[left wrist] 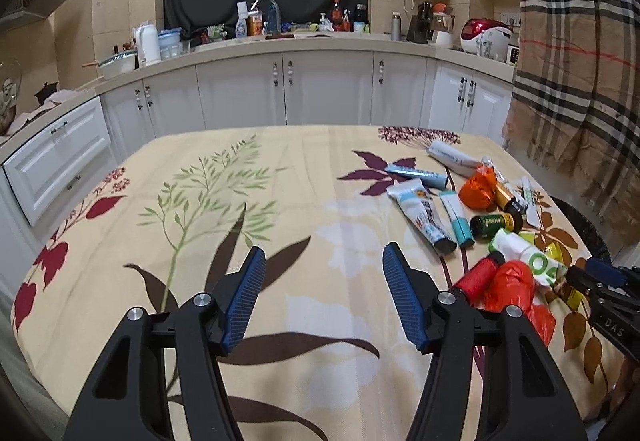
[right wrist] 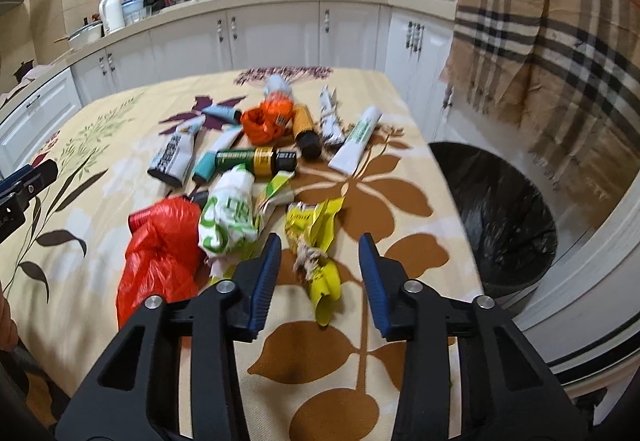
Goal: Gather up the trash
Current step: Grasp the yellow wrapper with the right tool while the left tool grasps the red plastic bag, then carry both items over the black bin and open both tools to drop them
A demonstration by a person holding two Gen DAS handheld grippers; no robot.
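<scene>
A pile of trash lies on the flowered tablecloth [right wrist: 380,177]: a red plastic bag [right wrist: 160,253], a white-and-green bag [right wrist: 228,217], a green-and-yellow bottle [right wrist: 252,159], an orange bag [right wrist: 264,121], several tubes and a crumpled yellow wrapper [right wrist: 316,225]. My right gripper [right wrist: 320,239] hangs low over the yellow wrapper, which lies between the blue pads, and neither pad presses on it. My left gripper [left wrist: 324,251] is open over bare cloth to the left of the pile, nothing between its fingers. In the left wrist view the red bag [left wrist: 512,289] lies just right of its right finger.
A bin with a black liner [right wrist: 500,217] stands on the floor past the table's right edge. A checked cloth [right wrist: 560,41] hangs above it. White kitchen cabinets [left wrist: 328,89] and a cluttered counter run behind the table. The right gripper's body [left wrist: 600,281] shows at the left wrist view's right edge.
</scene>
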